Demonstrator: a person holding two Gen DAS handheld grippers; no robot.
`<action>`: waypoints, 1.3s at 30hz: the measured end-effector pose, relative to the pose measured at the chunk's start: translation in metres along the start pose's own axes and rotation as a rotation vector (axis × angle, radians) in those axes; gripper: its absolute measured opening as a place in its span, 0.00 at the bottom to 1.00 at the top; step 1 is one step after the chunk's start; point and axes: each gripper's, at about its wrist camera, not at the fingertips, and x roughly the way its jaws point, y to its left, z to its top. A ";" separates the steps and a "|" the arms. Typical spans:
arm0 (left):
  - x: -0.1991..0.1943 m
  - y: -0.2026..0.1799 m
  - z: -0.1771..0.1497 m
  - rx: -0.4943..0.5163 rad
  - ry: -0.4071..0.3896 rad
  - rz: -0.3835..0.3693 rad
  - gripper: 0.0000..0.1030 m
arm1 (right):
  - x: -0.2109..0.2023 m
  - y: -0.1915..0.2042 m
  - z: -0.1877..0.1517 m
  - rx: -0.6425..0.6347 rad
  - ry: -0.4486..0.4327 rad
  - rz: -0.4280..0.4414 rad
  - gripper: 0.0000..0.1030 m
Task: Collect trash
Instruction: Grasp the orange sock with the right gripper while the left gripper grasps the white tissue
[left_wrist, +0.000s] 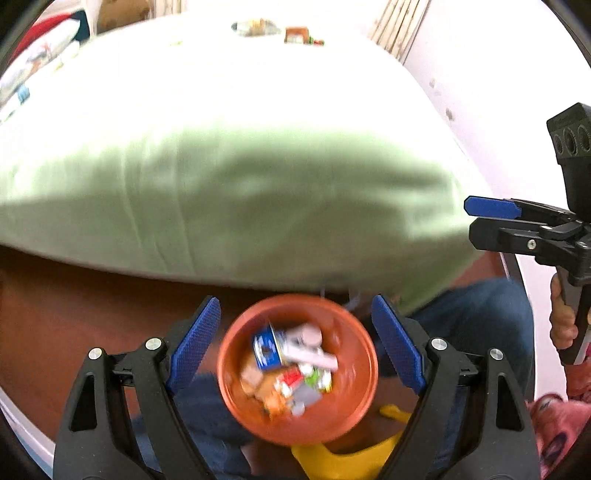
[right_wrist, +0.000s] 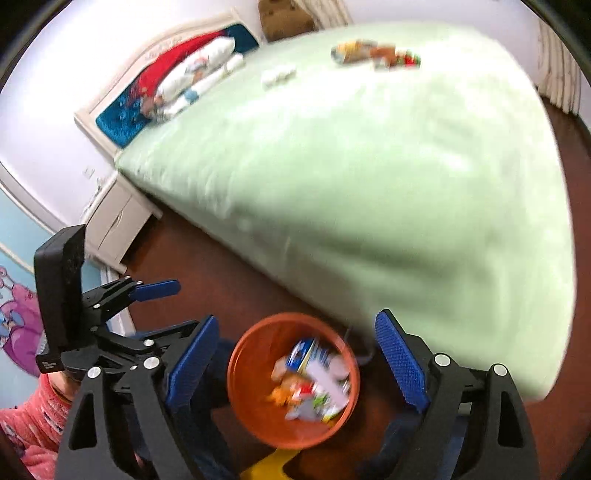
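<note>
A wide bed with a pale green sheet (right_wrist: 369, 177) spreads ahead of both tools. Below and between the spread fingers of the left gripper (left_wrist: 295, 343) and right gripper (right_wrist: 295, 362), both wide and empty, sits a round orange plastic bin (left_wrist: 347, 413) holding blurred wrappers and cartons (left_wrist: 291, 365). More loose colourful packets (right_wrist: 373, 53) lie far ahead on the sheet.

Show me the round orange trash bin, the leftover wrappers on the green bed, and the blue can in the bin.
Round orange plastic trash bin (right_wrist: 240, 398): right wrist view, inner left wall.
Colourful wrappers on pale green bedsheet (right_wrist: 373, 53): right wrist view, pile's middle.
Blue labelled can (left_wrist: 266, 349): left wrist view, its side.
</note>
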 end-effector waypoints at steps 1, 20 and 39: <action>-0.003 0.001 0.010 0.003 -0.018 0.006 0.79 | -0.002 -0.002 0.008 -0.003 -0.014 -0.011 0.82; 0.027 0.066 0.206 -0.043 -0.196 0.070 0.87 | 0.087 -0.076 0.277 -0.038 -0.168 -0.252 0.83; 0.059 0.111 0.237 -0.097 -0.179 0.080 0.87 | 0.143 -0.075 0.338 -0.153 -0.174 -0.402 0.26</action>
